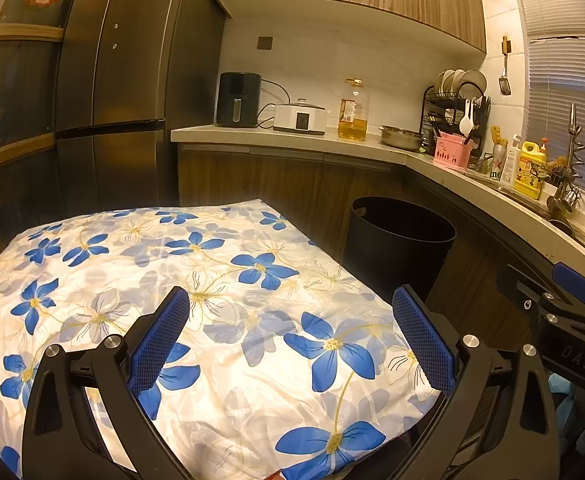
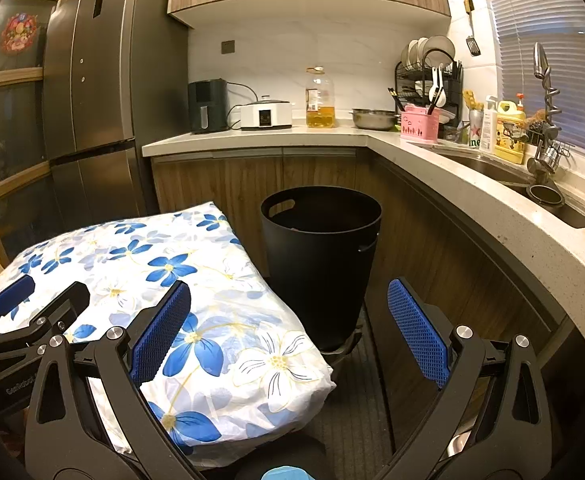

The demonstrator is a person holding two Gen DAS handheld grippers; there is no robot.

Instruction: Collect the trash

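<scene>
Kitchen corner, evening light: a floral-covered worktop fills the near ground, and no scrap of trash can be seen anywhere on its blue-and-white cloth in either wrist view. At its far right corner, on the floor against the wooden cabinets, stands the black bin, upright, mouth open, nothing visible inside from this angle.

The bin is the fixed point the next move turns on. From the right gripper it lies almost dead ahead, about twelve o'clock and near; from the left gripper it sits off at roughly one o'clock, beyond the worktop's edge. The right hand's tool looks the better placed to drop anything in, while the left hangs squarely over the cloth and would be first to reach anything lying there.

Both pairs of fingers are spread wide, blue pads facing each other across a clear gap, and hold nothing. A pale blue shape at the very bottom of the right view, below that gripper, is cut off by the frame; whether it is trash cannot be told.
</scene>
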